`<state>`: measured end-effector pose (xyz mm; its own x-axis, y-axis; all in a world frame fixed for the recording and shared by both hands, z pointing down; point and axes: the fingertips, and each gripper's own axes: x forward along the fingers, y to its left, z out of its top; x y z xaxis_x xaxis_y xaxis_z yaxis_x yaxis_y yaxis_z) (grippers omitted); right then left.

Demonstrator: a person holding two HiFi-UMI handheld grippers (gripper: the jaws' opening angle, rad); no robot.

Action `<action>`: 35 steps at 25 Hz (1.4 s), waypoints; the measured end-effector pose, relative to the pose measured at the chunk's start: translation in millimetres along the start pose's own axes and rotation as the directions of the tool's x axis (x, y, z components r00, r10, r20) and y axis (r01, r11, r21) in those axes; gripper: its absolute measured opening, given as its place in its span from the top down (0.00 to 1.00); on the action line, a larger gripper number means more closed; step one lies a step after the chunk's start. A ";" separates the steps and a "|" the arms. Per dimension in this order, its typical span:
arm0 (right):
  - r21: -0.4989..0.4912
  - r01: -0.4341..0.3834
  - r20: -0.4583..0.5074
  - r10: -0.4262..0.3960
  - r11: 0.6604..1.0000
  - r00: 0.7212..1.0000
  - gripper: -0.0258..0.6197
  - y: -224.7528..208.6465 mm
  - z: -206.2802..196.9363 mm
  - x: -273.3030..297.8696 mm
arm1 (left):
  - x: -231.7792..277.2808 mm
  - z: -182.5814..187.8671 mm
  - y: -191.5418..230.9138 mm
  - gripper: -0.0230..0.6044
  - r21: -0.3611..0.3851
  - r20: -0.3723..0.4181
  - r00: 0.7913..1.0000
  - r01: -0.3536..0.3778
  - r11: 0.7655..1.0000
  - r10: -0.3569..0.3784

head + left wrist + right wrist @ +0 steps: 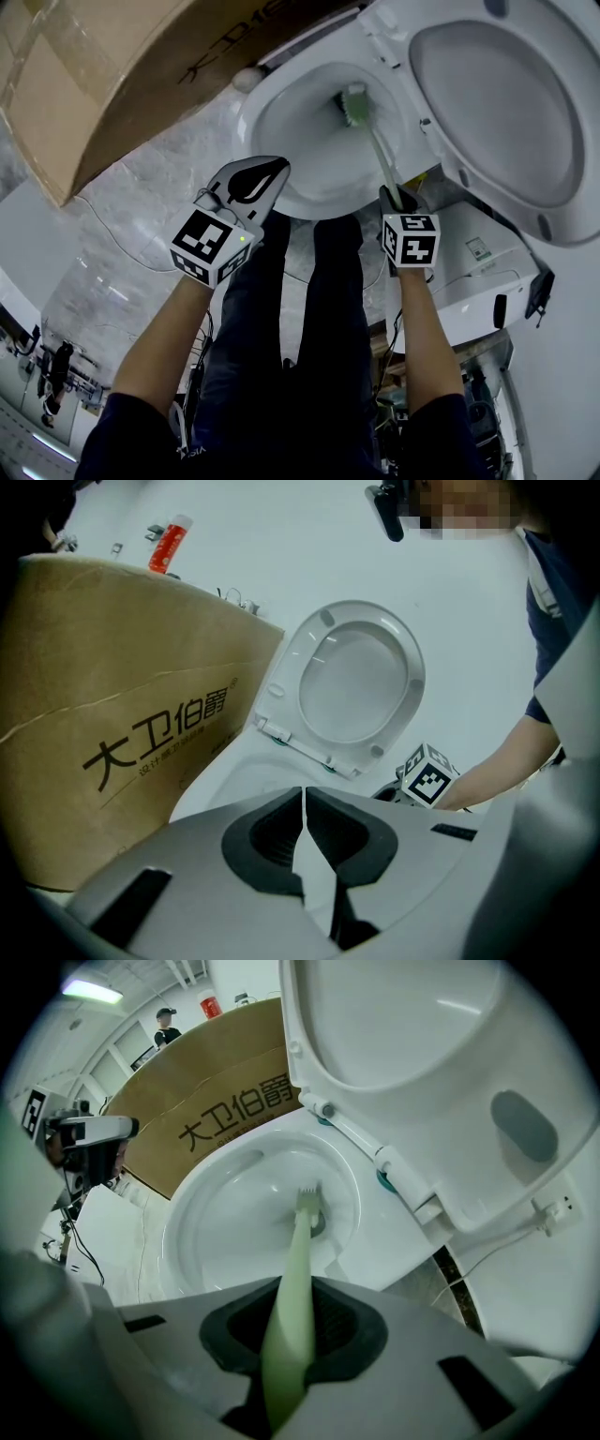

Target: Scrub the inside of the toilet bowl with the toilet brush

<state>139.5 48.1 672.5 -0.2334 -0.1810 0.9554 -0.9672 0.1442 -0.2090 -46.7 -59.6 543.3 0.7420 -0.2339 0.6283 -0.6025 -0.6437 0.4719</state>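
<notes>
There is one toilet, with one bowl (286, 122) and one raised lid (506, 103). With it are one brush (298, 1232), one cardboard box (112, 75) and two grippers, each carrying one marker cube. The right gripper (286, 1354) pinches the brush's pale green handle between its jaws. The handle slants down into the bowl, and the bristle head sits low inside, by the drain opening. The left gripper (303, 822) has its jaws pressed together with nothing between them. In the head view it hangs beside the bowl's front rim, well apart from the brush. Only the head view shows both forearms and the dark trouser legs (281, 356) standing in front of the toilet. Only the right gripper view looks straight down the handle to the bristles, and it alone catches a distant person (167, 1021) beyond the box. The left gripper view misses the brush altogether, because its own jaws cover most of the bowl. It does show the lid's underside, the right gripper's cube at the rim and a red bottle (169, 544) past the box's top edge. The black print on the box is whole in both gripper views but cut off in the head view. Whether the bristles touch the porcelain cannot be told.
</notes>
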 end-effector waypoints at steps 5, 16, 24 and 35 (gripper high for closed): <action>0.005 0.010 -0.032 -0.010 1.000 0.999 0.87 -5.9 -15.1 -1.3 | 1.8 -5.8 -7.6 0.90 -0.003 -0.002 1.000 0.006 1.000 -0.006; 0.013 -0.003 -0.079 0.004 1.000 0.997 0.87 4.8 -38.8 -2.2 | -5.6 -17.4 -9.2 0.90 -0.019 0.003 1.000 0.003 1.000 -0.002; -0.026 -0.058 -0.122 0.054 0.998 0.991 0.87 43.7 -49.9 6.9 | -18.4 -27.8 -0.8 0.90 -0.041 0.013 1.000 -0.008 0.999 0.009; -0.066 -0.092 -0.102 0.085 0.994 0.991 0.87 84.5 -30.9 10.6 | -40.3 -33.9 19.1 0.90 -0.064 0.033 0.999 -0.034 0.997 0.036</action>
<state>58.4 88.4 671.4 -0.3030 -0.0676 0.9506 -0.9331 0.2239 -0.2815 -98.1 -37.8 548.0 0.7288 -0.2808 0.6245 -0.6451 -0.5873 0.4887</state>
